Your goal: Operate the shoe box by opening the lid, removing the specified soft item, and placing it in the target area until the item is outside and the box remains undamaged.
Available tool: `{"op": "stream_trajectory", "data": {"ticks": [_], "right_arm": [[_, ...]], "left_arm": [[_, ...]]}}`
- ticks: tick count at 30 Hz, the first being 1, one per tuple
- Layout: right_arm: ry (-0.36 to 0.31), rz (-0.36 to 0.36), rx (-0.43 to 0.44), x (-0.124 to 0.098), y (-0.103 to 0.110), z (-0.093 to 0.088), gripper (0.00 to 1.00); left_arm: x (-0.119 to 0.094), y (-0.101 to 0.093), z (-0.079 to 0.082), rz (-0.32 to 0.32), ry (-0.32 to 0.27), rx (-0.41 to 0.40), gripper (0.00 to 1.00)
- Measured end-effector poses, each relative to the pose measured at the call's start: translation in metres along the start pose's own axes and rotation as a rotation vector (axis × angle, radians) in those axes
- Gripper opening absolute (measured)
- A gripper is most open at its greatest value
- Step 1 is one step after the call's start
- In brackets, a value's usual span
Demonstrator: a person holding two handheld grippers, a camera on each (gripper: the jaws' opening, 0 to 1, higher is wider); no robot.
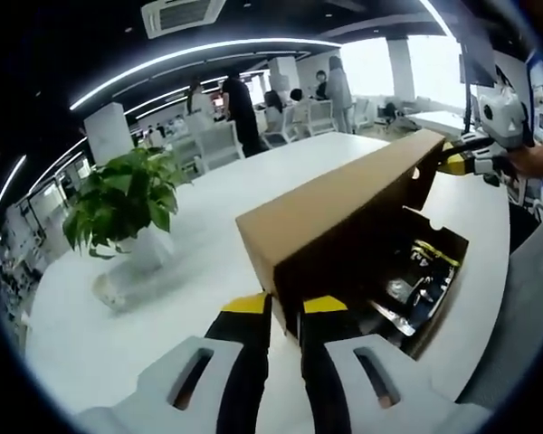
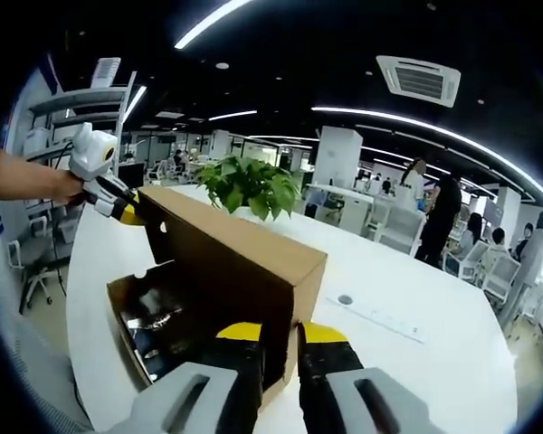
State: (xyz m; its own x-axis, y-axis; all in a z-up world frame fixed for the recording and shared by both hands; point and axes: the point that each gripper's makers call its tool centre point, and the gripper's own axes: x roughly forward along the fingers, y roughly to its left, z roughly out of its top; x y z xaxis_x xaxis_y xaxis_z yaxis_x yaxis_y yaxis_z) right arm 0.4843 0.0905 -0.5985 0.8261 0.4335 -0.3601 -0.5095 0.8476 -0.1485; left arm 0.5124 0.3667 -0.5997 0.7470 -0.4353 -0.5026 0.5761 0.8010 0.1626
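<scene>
Plain brown cardboard lid stood ahead of the black, yellow-tipped left gripper; beyond it lay the white table and green-leaved plant.

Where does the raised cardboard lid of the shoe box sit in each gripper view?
Left gripper view: the lid slants from centre to upper right, its near corner between the left gripper jaws.
Right gripper view: the lid runs from upper left to centre, its near corner between the right gripper jaws.
Shared landmark: the potted plant on the white table.
</scene>
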Motion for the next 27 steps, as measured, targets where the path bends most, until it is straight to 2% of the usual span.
{"op": "stream_trajectory", "data": {"ticks": [20,27], "right_arm": [[-0.013,-0.013,0.007,0.007,-0.008,0.004,0.09],[0.014,-0.009,0.017,0.013,-0.009,-0.002,0.1]], "left_arm": [[0.009,0.01,0.003,0.04,0.008,0.003,0.04],[0.009,0.011,0.004,0.045,0.015,0.008,0.03]]}}
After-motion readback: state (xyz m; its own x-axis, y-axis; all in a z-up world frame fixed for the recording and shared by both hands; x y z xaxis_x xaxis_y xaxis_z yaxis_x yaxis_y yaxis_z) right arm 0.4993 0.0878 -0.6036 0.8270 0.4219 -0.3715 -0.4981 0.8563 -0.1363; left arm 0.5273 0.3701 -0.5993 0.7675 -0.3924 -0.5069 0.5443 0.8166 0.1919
